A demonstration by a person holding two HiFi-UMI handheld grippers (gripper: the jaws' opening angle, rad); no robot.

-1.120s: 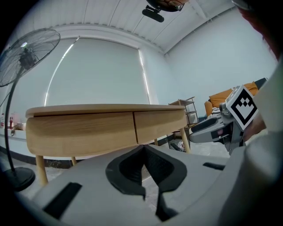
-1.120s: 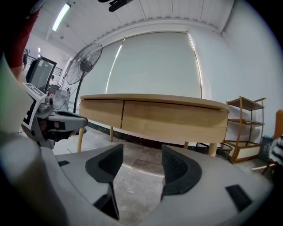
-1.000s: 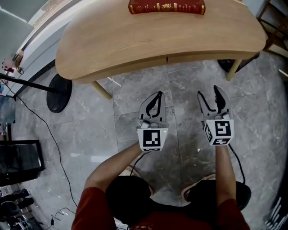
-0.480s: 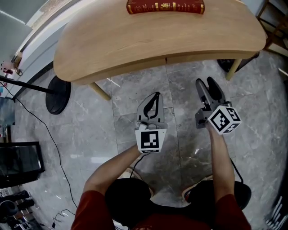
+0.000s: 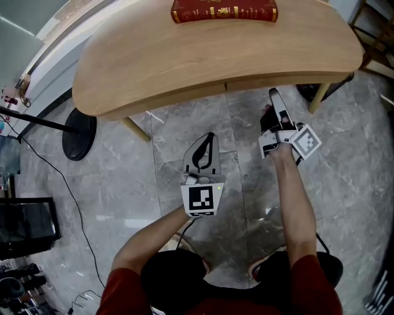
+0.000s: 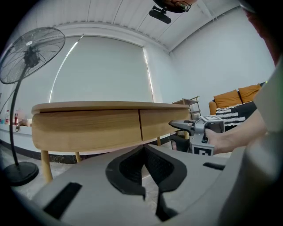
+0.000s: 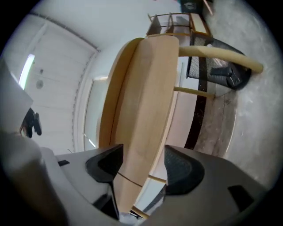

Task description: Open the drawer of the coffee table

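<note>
- I see a light wooden coffee table (image 5: 184, 61) with a rounded top standing on a grey stone floor (image 5: 141, 178).
- A dark red book (image 5: 223, 10) lies on the far side of the table top.
- The drawer front (image 6: 161, 122) on the right half of the table sits flat in line with the one beside it, so the drawer is shut.
- My right gripper (image 5: 275, 98) is tipped over on its side, with its tips right up at the front edge of the table, by that drawer.
- In the right gripper view its jaws (image 7: 143, 154) stand apart, and the wood of the drawer front shows in the gap. I cannot tell if they touch it.
- My left gripper (image 5: 208, 138) hangs low over the floor, well back from the table.
- Its jaws (image 6: 143, 148) are pressed together with nothing in them.
- A tall black fan (image 6: 26, 57) stands to the left of the table.
</note>
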